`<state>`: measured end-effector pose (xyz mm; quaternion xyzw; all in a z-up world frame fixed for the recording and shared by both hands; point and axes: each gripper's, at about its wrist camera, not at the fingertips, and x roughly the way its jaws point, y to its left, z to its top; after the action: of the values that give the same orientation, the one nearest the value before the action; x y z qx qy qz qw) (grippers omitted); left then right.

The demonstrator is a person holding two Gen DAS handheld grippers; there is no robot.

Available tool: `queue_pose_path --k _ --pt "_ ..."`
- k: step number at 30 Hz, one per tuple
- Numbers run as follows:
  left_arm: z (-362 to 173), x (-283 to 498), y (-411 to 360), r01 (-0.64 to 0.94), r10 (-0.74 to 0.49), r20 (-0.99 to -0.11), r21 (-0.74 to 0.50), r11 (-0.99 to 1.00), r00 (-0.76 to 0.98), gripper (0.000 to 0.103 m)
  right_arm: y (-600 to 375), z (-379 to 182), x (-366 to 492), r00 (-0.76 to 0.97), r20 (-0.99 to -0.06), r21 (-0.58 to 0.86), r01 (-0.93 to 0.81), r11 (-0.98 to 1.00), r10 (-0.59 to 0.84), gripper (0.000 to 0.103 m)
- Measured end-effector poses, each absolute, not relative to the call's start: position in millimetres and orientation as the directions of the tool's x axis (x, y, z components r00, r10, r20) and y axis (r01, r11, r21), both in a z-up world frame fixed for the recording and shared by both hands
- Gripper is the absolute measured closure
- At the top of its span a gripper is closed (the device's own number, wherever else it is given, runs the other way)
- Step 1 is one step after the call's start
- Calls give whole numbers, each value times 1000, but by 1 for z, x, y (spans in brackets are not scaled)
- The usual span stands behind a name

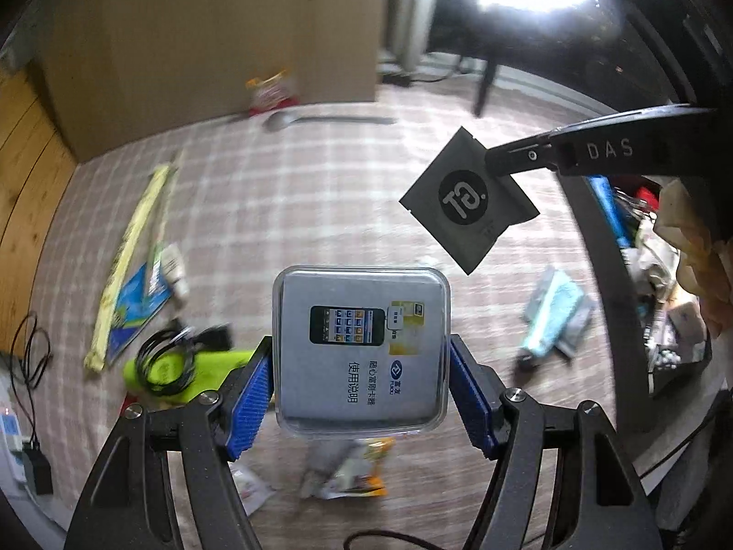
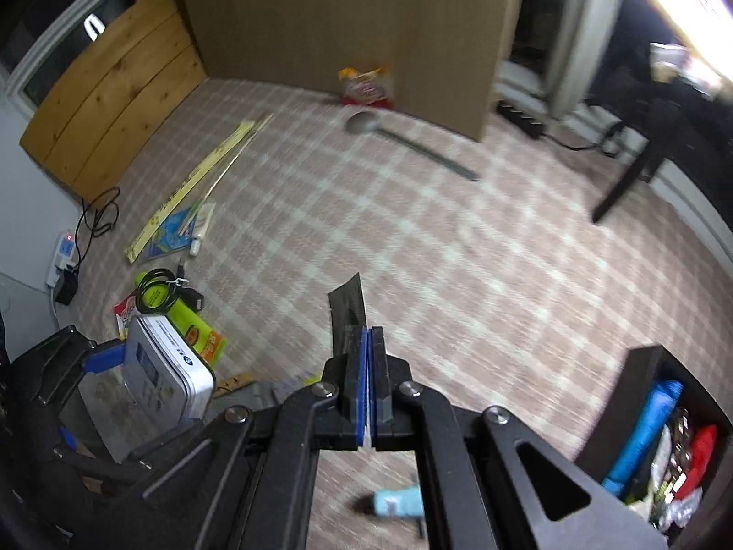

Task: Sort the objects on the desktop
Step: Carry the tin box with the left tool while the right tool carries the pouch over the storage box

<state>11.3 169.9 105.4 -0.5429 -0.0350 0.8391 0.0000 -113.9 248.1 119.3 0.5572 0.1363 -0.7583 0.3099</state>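
My left gripper (image 1: 359,366) is shut on a grey card-reader box in a clear case (image 1: 359,348) and holds it above the checked tablecloth; the box also shows at the left of the right wrist view (image 2: 165,376). My right gripper (image 2: 369,343) is shut on a dark grey sachet with a round logo (image 1: 467,201), seen edge-on in the right wrist view (image 2: 348,316). In the left wrist view the right gripper's finger (image 1: 527,156) reaches in from the right, holding the sachet above and to the right of the box.
On the checked cloth (image 2: 458,252) lie a ladle (image 2: 403,137), a snack bag (image 2: 366,87), a long yellow strip (image 2: 192,183), a blue packet, a coiled black cable (image 2: 160,293) on a lime-green item, and a light-blue packet (image 1: 554,316). A black bin with items (image 2: 659,431) stands at right.
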Motion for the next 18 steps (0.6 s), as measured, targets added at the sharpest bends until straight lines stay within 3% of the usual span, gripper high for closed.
queue_pose_path --k 18 --pt "135 -16 374 -336 237 -877 -93 -937 -418 34 489 186 -104 -384 -896 101 316 -943 -225 102"
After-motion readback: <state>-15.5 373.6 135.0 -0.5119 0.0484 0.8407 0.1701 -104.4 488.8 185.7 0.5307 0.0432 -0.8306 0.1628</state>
